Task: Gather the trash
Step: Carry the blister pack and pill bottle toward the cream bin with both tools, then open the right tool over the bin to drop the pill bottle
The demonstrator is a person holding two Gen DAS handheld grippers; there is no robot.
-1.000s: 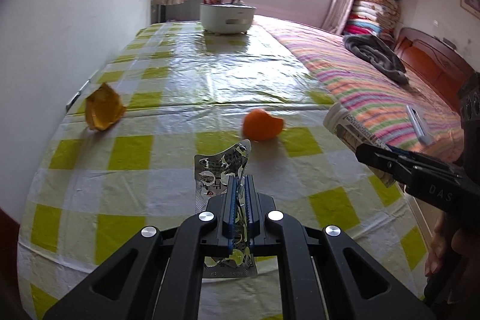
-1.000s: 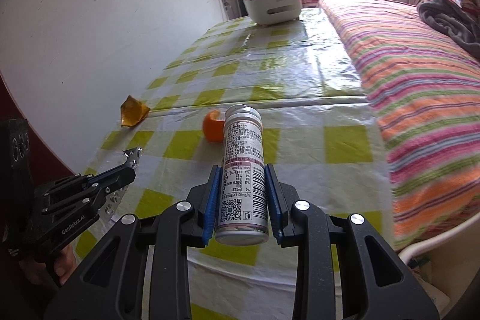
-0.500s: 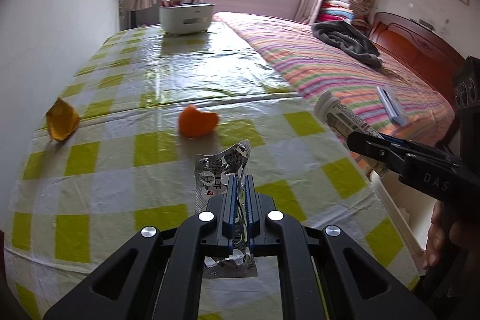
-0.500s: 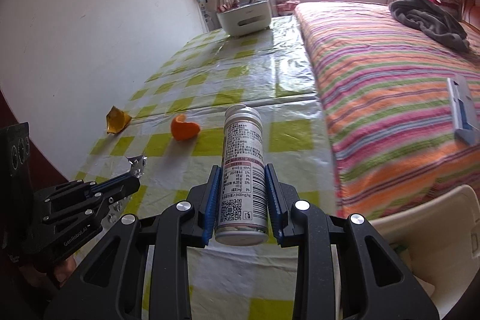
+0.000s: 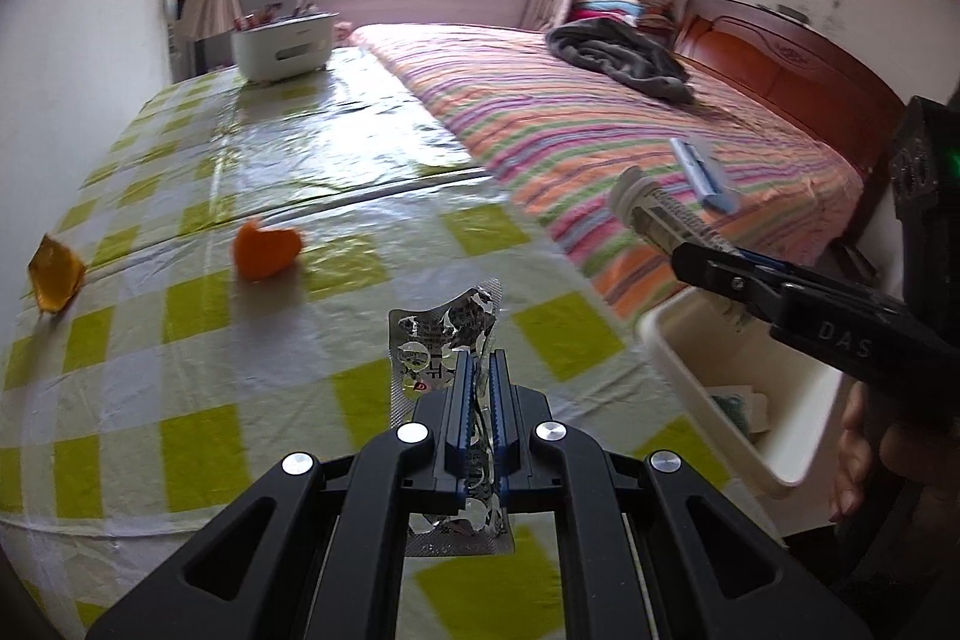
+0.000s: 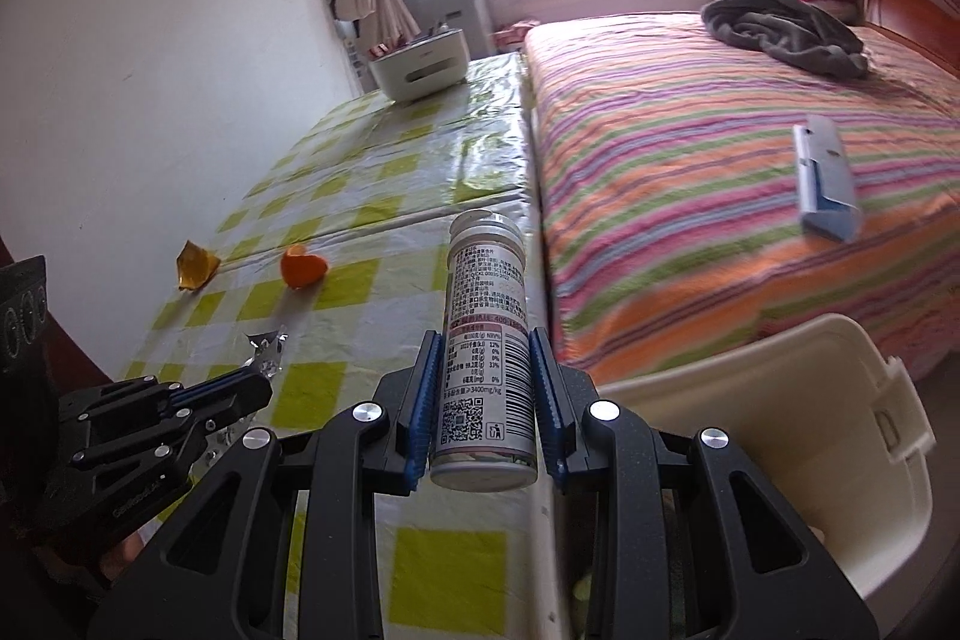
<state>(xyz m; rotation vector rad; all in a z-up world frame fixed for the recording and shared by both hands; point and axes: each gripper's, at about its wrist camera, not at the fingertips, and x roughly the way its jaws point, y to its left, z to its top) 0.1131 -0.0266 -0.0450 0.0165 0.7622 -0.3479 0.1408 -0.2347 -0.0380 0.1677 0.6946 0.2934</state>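
Grippers: two; left gripper [image 5: 478,385] clamped on one blister pack [image 5: 443,340], right gripper [image 6: 483,370] on one bottle [image 6: 486,334].
Table [image 5: 198,340]: one orange peel [image 5: 266,251], one yellow wrapper [image 5: 55,272].
Bin [image 6: 840,436]: one.

Tablecloth [image 5: 180,352]: yellow-green and white check, glossy
Bedspread [image 6: 690,148]: stripes of pink, orange, green, purple
Peel [image 5: 267,251]: orange
Wrapper [image 5: 55,273]: amber-yellow
Blister pack [image 5: 444,334]: silver foil, black print, small red mark
Bottle [image 6: 487,328]: white label, black print, barcode, red band, white cap
Bin [image 6: 840,430]: cream
Left gripper [image 5: 479,376] and right gripper [image 6: 486,376]: black bodies, blue finger pads
Blanket [image 5: 618,55]: dark grey
Headboard [image 5: 780,58]: reddish-brown wood
Far container [image 5: 282,46]: white
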